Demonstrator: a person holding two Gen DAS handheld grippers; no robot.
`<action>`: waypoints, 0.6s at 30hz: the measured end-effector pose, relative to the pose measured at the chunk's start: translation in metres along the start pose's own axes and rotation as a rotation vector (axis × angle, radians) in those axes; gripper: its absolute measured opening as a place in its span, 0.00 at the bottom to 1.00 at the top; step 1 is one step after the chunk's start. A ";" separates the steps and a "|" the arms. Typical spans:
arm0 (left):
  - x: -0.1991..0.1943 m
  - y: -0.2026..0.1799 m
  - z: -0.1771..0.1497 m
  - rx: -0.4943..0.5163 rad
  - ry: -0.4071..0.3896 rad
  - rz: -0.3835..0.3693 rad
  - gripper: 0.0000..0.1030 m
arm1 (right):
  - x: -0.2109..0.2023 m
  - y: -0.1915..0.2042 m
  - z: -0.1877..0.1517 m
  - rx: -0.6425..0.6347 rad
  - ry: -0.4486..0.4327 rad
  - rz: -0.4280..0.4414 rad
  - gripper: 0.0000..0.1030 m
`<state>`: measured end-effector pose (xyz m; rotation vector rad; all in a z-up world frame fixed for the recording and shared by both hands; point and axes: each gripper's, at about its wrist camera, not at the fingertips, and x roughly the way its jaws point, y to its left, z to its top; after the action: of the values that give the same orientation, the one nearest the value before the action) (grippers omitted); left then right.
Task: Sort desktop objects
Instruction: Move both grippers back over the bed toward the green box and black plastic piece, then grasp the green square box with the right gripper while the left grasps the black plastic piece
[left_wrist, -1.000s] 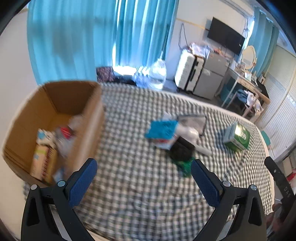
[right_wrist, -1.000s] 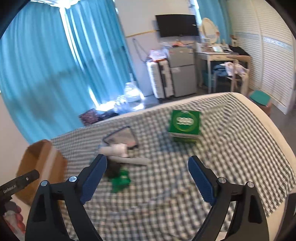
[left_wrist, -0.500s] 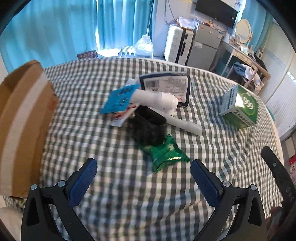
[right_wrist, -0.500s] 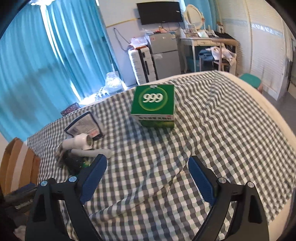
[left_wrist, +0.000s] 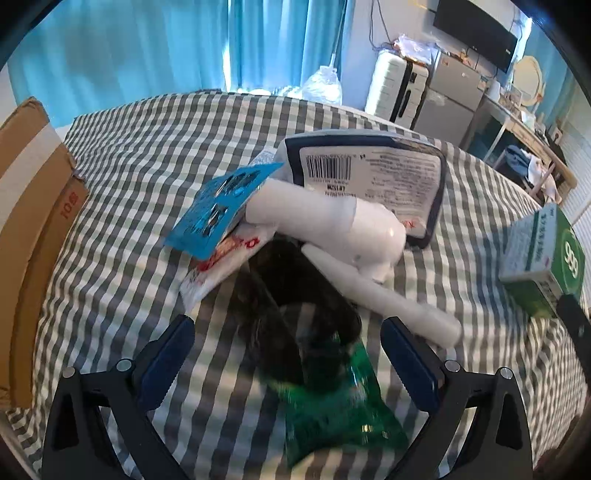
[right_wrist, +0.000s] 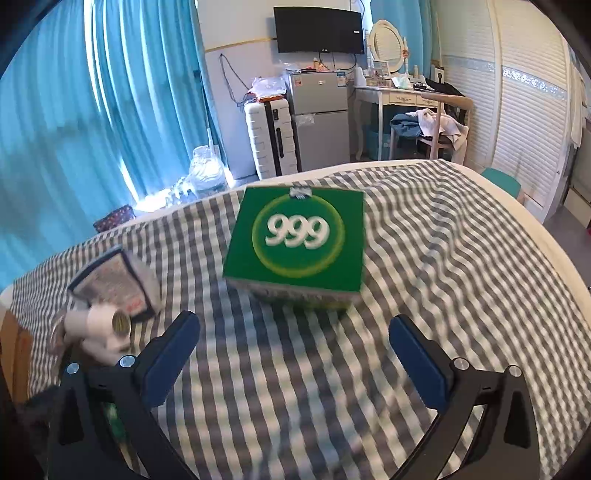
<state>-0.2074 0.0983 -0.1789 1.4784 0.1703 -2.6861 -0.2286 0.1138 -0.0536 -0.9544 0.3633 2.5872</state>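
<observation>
Left wrist view: the left gripper (left_wrist: 286, 349), jaws closing but wide apart, frames a black pouch (left_wrist: 295, 295) and green packet (left_wrist: 332, 406) at lower centre. The right gripper (right_wrist: 293, 345), jaws opening, stands empty below the green box (right_wrist: 295, 243) at centre.

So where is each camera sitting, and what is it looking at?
Left wrist view: sits on the left claw, looking down at a pile with a white hair dryer, a black pouch and a green packet; its blue pads show, closing with nothing gripped.
Right wrist view: sits on the right claw, facing the green 999 box; its blue pads show, opening with nothing between them.
Both see the hair dryer, the box and the checked cloth.
</observation>
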 end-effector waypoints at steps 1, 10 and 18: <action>0.001 0.001 0.001 -0.007 -0.008 -0.001 0.92 | 0.007 0.003 0.004 0.007 -0.010 -0.007 1.00; 0.007 -0.002 0.001 0.045 -0.005 -0.077 0.65 | 0.044 0.016 0.017 -0.013 -0.028 -0.157 1.00; -0.012 0.007 -0.004 0.065 0.004 -0.147 0.55 | 0.018 -0.007 0.023 0.045 -0.054 -0.102 0.90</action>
<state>-0.1969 0.0916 -0.1711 1.5471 0.2013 -2.8299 -0.2515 0.1320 -0.0495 -0.8635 0.3480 2.4961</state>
